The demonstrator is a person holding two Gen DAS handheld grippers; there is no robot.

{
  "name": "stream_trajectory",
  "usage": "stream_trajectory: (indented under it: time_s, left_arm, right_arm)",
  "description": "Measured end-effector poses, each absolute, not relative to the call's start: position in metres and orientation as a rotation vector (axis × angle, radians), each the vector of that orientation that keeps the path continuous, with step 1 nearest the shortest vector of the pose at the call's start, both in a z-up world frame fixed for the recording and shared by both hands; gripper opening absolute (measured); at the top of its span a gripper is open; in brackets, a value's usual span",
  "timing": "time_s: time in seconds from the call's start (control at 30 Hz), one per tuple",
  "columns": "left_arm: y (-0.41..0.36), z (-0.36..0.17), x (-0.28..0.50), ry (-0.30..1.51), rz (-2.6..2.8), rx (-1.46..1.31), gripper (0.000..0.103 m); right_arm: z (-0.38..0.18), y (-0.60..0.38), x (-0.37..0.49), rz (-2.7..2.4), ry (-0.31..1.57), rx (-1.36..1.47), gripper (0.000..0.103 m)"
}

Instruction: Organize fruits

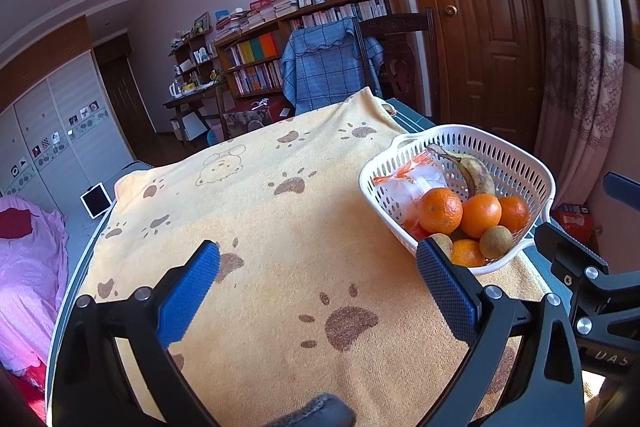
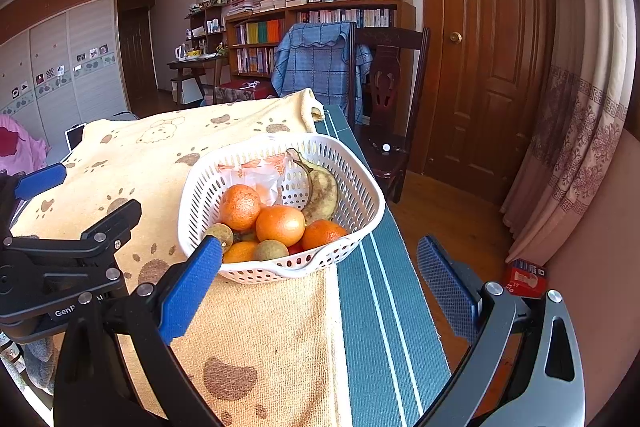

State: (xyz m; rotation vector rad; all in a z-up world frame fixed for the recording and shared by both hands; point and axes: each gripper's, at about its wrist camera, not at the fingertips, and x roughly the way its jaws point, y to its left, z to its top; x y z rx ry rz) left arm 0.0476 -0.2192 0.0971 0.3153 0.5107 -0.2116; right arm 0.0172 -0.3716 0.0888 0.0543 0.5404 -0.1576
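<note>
Fruit fills the white basket point(image 2: 360, 203) on the towel point(image 2: 256, 327) at the table's point(image 2: 384, 307) right edge: oranges point(image 2: 280, 225), a browned banana point(image 2: 322, 195), brownish-green round fruits point(image 2: 270, 250) and a plastic packet point(image 2: 262, 175). Something red beneath them is mostly hidden. Left tongs point(image 1: 318, 287) and right tongs point(image 2: 320, 287) both gape wide, holding nothing.
</note>
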Motion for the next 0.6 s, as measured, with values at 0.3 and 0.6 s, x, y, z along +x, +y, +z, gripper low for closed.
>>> stream_trajectory:
  time_s: [0.3, 0.6]
  left_arm:
    - [-0.2193, 0.0973, 0.0473, 0.509, -0.213, 0.315, 0.098]
    - [-0.2177, 0.0981, 0.0483, 0.520, -0.216, 0.308, 0.098]
  right_arm:
    - [0.0888, -0.3717, 0.0173, -0.158, 0.541, 0.055, 0.099]
    - [0.0847, -0.3695, 0.0178, -0.147, 0.550, 0.060, 0.100]
